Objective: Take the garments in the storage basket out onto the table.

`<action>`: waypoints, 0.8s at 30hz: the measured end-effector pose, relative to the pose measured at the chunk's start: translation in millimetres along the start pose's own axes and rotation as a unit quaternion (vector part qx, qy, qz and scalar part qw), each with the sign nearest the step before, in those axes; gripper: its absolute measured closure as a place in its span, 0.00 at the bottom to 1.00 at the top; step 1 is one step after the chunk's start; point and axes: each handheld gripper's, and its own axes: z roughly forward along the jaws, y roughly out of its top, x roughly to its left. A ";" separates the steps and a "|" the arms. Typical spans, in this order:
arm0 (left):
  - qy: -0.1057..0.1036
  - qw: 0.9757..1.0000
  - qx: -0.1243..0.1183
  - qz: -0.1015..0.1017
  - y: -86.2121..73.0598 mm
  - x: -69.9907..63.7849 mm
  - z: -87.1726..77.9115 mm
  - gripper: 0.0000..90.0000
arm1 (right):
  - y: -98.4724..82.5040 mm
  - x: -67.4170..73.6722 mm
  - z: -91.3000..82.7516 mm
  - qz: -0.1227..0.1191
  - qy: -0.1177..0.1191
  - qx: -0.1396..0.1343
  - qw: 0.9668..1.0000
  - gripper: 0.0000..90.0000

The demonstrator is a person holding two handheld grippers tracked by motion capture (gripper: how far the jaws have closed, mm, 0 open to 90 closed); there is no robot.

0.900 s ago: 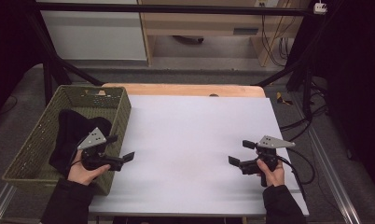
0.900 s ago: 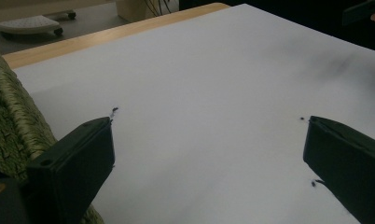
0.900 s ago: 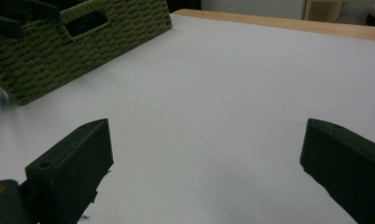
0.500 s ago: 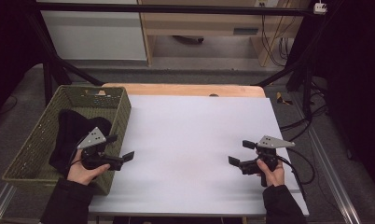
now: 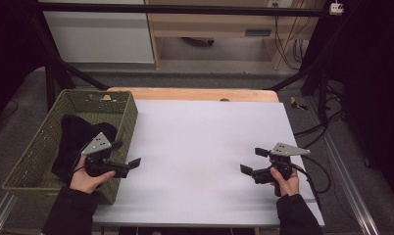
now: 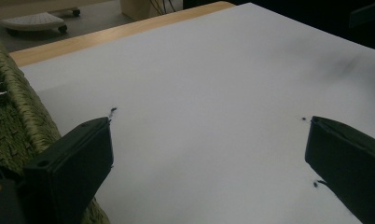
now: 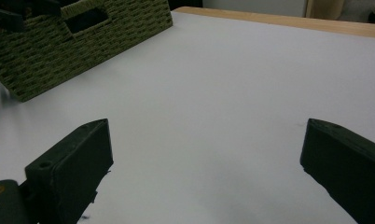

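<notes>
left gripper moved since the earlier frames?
No. The left gripper sits at the same spot beside the green basket wall, jaws open and empty.

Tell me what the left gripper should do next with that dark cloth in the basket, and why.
Probably turn the left gripper back over the green woven basket and lower it toward the dark cloth. Its fingers stand wide apart with nothing between them and point out over the bare white table, while the cloth lies in the basket behind them.
</notes>
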 end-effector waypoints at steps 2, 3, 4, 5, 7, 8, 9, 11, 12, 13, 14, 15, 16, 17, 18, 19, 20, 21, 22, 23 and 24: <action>0.002 1.000 0.000 0.002 0.9 -0.1 -0.7 0.00 | 0.1 0.0 -0.4 0.001 0.001 0.000 1.000 0.03; 0.003 1.000 0.001 0.004 1.4 -0.1 -1.2 0.00 | 0.1 0.0 -0.4 0.002 0.001 0.000 1.000 0.03; 0.003 1.000 0.001 0.004 1.4 -0.1 -1.2 0.00 | 0.1 0.0 -0.4 0.002 0.001 0.000 1.000 0.03; 0.007 1.000 0.000 0.007 2.6 0.1 -2.8 0.00 | 0.0 0.2 -0.2 0.002 0.002 -0.001 1.000 0.03; 0.013 1.000 -0.001 0.006 4.0 1.0 -5.4 0.00 | 0.0 0.2 -0.1 0.001 0.002 -0.001 1.000 0.03; 0.013 1.000 -0.001 0.006 4.0 1.0 -5.4 0.00 | 0.0 0.2 -0.1 0.001 0.002 0.000 1.000 0.03; 0.015 1.000 -0.006 0.005 6.0 2.3 -8.8 0.00 | 0.1 0.0 -0.2 0.001 0.001 0.000 1.000 0.03; 0.018 1.000 -0.010 0.003 7.9 3.4 -12.0 0.00 | 0.2 -0.3 -0.2 0.001 0.001 0.000 1.000 0.03; 0.019 1.000 -0.010 0.003 8.7 3.8 -13.6 0.00 | 0.0 -0.4 0.0 0.001 0.001 0.000 1.000 0.03; 0.020 1.000 -0.012 0.003 9.4 4.2 -15.0 0.00 | -0.2 -0.2 0.1 0.002 0.002 0.001 1.000 0.03; 0.023 1.000 -0.014 0.003 9.9 4.7 -16.5 0.00 | -0.4 -0.1 0.3 0.001 0.003 0.001 1.000 0.03; 0.024 1.000 -0.014 0.002 10.4 5.0 -18.0 0.00 | -0.5 0.1 0.2 0.000 0.003 0.003 1.000 0.03; 0.026 1.000 -0.015 0.003 10.9 5.5 -19.4 0.00 | -0.5 0.1 0.2 0.000 0.004 0.003 1.000 0.03; 0.028 0.999 -0.016 0.001 11.4 5.9 -21.0 0.00 | -0.3 0.2 0.1 0.001 0.004 0.001 1.000 0.03; 0.028 0.999 -0.016 0.001 11.4 5.9 -21.0 0.00 | -0.2 0.1 0.1 0.002 0.004 0.000 1.000 0.03; 0.032 0.999 -0.018 -0.002 12.4 7.4 -23.9 0.00 | -0.1 -0.1 -0.1 0.002 0.003 -0.001 1.000 0.03; 0.034 0.999 -0.019 -0.003 12.7 8.1 -25.5 0.00 | -0.1 -0.1 -0.1 0.002 0.003 0.000 1.000 0.03; 0.035 0.999 -0.021 -0.004 12.9 9.1 -26.9 0.00 | -0.2 -0.1 0.1 0.002 0.003 0.001 1.000 0.03; 0.035 0.999 -0.021 -0.004 12.9 9.1 -26.9 0.00 | -0.2 -0.2 0.2 0.002 0.003 0.001 1.000 0.03; 0.039 0.999 -0.022 -0.007 13.1 11.2 -29.7 0.00 | -0.3 -0.2 0.6 0.002 0.002 0.002 1.000 0.03; 0.039 0.999 -0.022 -0.007 13.1 11.2 -29.7 0.00 | -0.3 -0.2 0.6 0.002 0.002 0.002 1.000 0.03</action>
